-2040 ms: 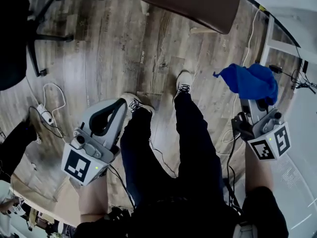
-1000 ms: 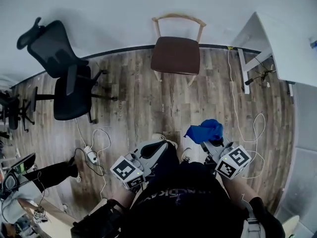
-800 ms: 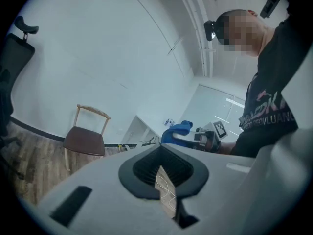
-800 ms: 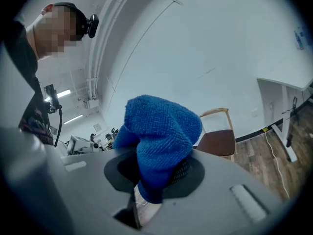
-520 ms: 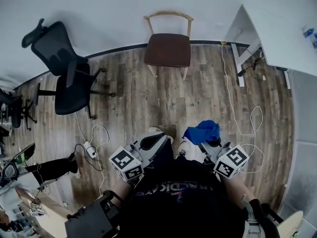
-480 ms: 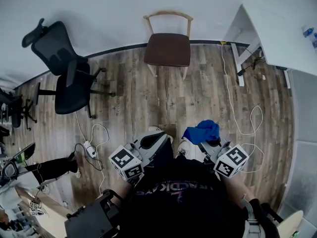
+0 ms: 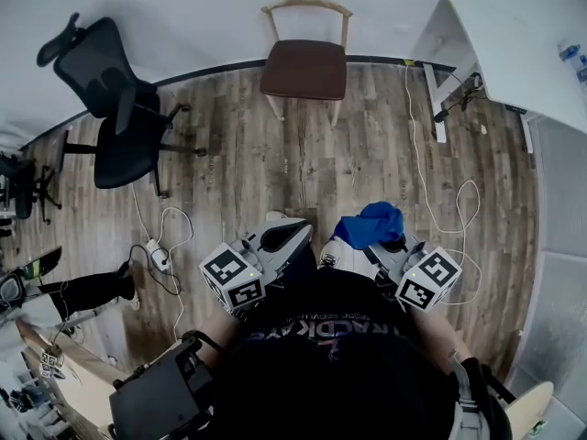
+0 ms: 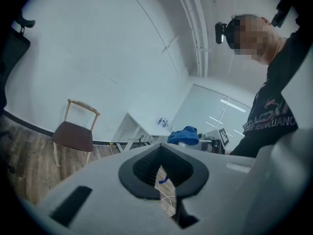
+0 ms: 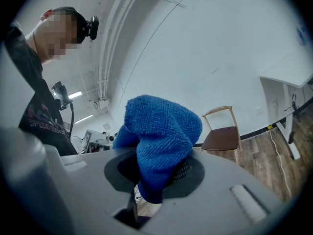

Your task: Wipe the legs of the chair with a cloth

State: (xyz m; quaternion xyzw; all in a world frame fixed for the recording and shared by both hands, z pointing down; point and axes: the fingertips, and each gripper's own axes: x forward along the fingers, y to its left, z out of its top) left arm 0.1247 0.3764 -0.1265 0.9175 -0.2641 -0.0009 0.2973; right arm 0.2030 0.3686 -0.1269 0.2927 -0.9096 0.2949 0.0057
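At lower centre we hold the left gripper (image 7: 292,231), jaws together; the right gripper (image 7: 383,245) clamps the cloth (image 7: 371,222). Both point up-frame.

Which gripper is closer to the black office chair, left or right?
Left. The left gripper sits down-right of the black office chair in the head view; the right gripper, holding a blue cloth, is farther right.

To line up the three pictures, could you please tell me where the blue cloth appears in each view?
Head view: blue cloth lower centre-right.
Left gripper view: blue cloth small, right of centre.
Right gripper view: blue cloth large at centre, clamped between the jaws.
Shared landmark: wooden chair with the brown seat.
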